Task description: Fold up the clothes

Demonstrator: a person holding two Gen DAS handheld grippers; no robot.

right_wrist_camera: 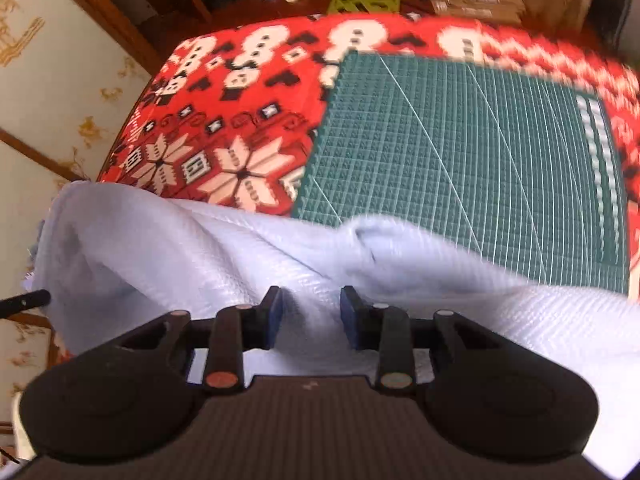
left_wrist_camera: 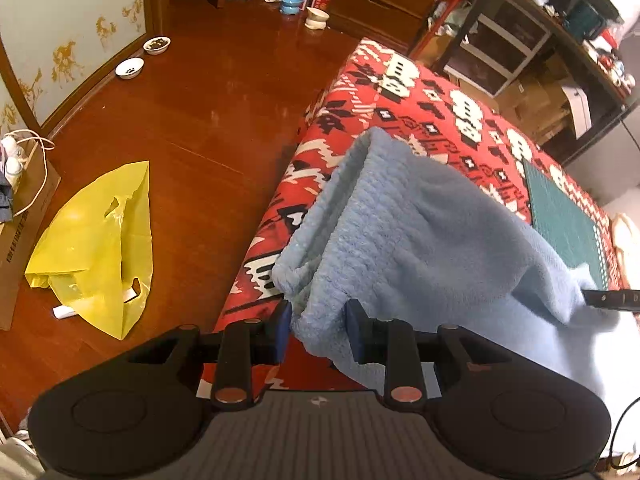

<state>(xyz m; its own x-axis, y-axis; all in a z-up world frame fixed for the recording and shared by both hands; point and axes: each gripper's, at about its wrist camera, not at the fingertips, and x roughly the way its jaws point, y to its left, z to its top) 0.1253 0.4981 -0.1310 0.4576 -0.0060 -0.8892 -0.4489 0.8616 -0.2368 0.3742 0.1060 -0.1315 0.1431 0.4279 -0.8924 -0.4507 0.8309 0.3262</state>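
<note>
The fold looked barely begun — the left claw (left_wrist_camera: 319,330) pinched a bunched edge of the blue garment (left_wrist_camera: 420,240), which draped ahead over the red table, while the right claw (right_wrist_camera: 311,316) stood part-open over cloth — grip unclear.

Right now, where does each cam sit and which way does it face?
Left wrist: on the left hand-held gripper, looking steeply down at the blue garment bunched between its fingers, red blanket and wooden floor beyond.
Right wrist: on the right hand-held gripper, looking down over the same garment toward the green cutting mat.
Shared: garment, blanket, mat; each glimpses the other gripper's fingertip.
</note>
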